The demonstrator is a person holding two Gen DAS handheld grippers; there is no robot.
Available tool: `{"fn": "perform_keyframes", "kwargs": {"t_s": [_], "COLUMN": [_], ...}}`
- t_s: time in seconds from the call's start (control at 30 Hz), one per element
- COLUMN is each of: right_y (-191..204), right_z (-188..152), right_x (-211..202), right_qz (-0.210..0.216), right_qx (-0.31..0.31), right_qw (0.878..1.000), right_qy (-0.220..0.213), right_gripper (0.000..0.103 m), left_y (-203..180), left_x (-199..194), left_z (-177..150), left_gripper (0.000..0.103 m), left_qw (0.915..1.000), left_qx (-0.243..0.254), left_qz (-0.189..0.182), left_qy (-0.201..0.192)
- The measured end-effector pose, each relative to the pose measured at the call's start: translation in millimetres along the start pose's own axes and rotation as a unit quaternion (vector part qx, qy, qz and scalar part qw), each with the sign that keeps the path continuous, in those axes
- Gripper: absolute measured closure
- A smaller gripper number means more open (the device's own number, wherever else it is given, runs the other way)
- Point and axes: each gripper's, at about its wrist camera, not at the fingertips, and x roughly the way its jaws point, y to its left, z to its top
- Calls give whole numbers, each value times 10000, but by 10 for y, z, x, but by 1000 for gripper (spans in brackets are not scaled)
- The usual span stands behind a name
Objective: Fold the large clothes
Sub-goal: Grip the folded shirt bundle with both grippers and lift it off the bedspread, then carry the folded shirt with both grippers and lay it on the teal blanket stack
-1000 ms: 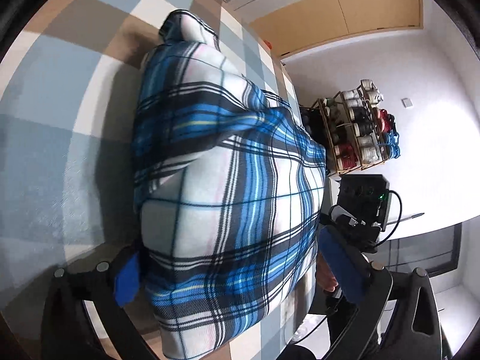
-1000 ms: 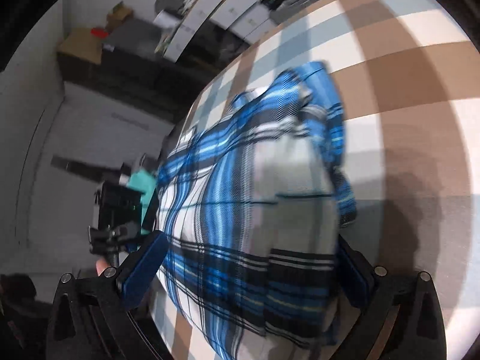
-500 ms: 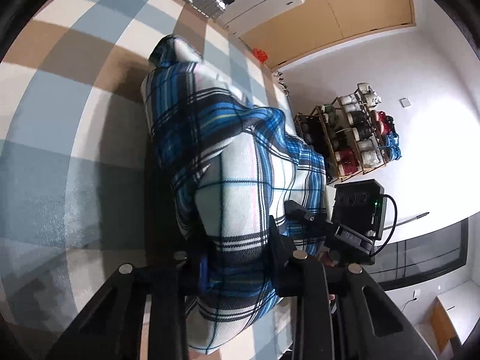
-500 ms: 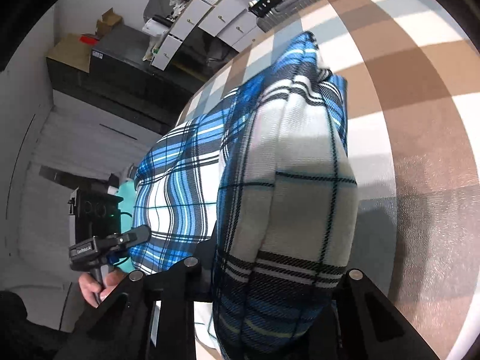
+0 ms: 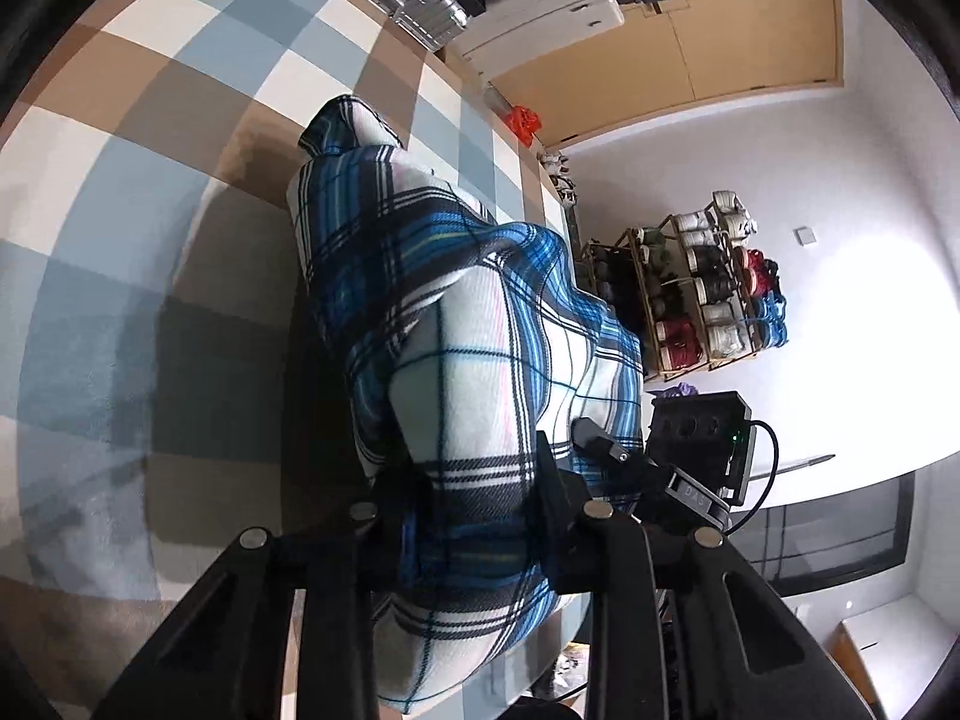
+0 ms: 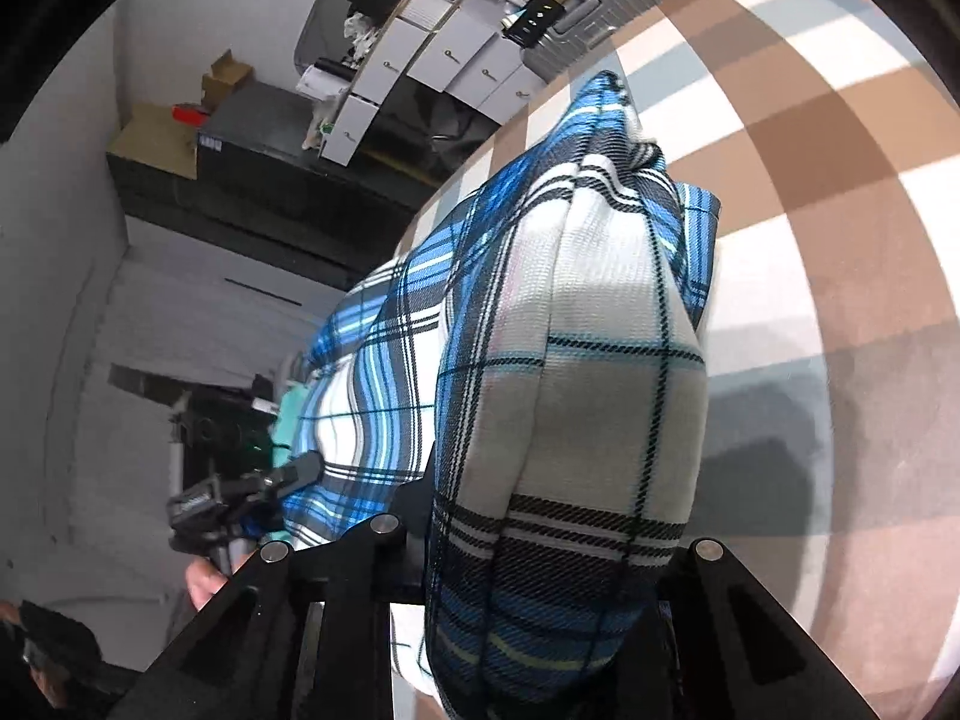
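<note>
The blue plaid garment (image 5: 456, 360) lies bunched on the checked tabletop (image 5: 120, 240), its near edge pinched at two spots. The left claw (image 5: 474, 516) is clamped on one fold, the right claw (image 6: 540, 546) on another. A rack of spools (image 5: 702, 288) stands against the white wall.

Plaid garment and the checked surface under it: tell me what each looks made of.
Plaid garment: soft woven cloth, matte, probably cotton or flannel; the weave ribs show and it bunches into rounded folds. Checked surface: looks like a low-pile fabric cover or rug, matte with a faintly fuzzy grain; its exact fibre is unclear.
</note>
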Motion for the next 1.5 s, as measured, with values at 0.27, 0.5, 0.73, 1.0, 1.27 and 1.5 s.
{"fn": "perform_keyframes", "kwargs": {"t_s": [0.27,0.5,0.73,1.0,1.27,1.5], "right_y": [581,1217,2058,2862,3328,3230], "right_z": [128,143,54,-203,-549,-924], "right_x": [-60,147,779,1926,3208,3973], "right_qz": [70,198,501,1057,1281,1130], "right_qx": [-309,-558,-939,-1152,-1154,-1144], "right_qw": [9995,9982,9943,9869,9816,9804], "right_qy": [-72,-90,85,384,823,1142], "right_gripper": [79,79,79,79,79,79], "left_y": [-272,-311,-80,231,1050,1955], "left_x": [-456,-1093,-1982,-2898,-3522,-3490], "left_z": [75,31,-147,-330,-249,-267], "left_gripper": [80,80,80,80,80,80], "left_qw": [9990,9961,9897,9729,9569,9552], "left_qx": [306,451,473,580,19,-550], "left_qz": [5,112,398,1213,1781,1883], "left_qy": [-323,-750,-1290,-1880,-2293,-2218]}}
